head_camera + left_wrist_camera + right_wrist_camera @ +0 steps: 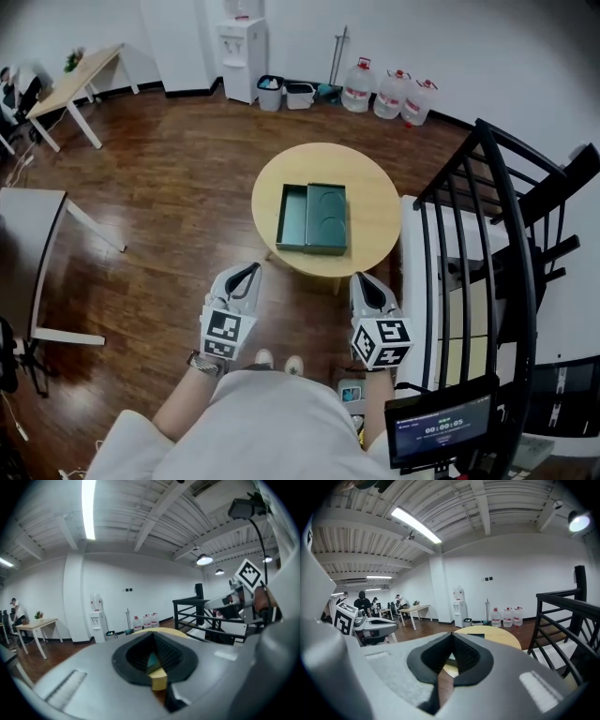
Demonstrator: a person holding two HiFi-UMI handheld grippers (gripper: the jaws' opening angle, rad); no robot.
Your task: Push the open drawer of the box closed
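Observation:
A dark green box [326, 218] lies on the round wooden table [375, 216], with its drawer [292, 217] pulled out to the left. Both grippers hover short of the table's near edge, above the floor. My left gripper [246, 275] is shut and holds nothing; it stands near the table's front left. My right gripper [371, 287] is shut too and empty, near the table's front right. In the left gripper view the shut jaws [153, 654] point at the table's edge [165, 631]. The right gripper view looks over shut jaws [452, 654] to the table [497, 634] and a sliver of the box [475, 635].
A black metal railing [487, 244] runs close on the right. A grey desk [33, 234] stands at left and a wooden desk [75, 84] far left. A water dispenser [242, 56], bins and water bottles [389, 94] line the far wall. A screen [441, 427] sits bottom right.

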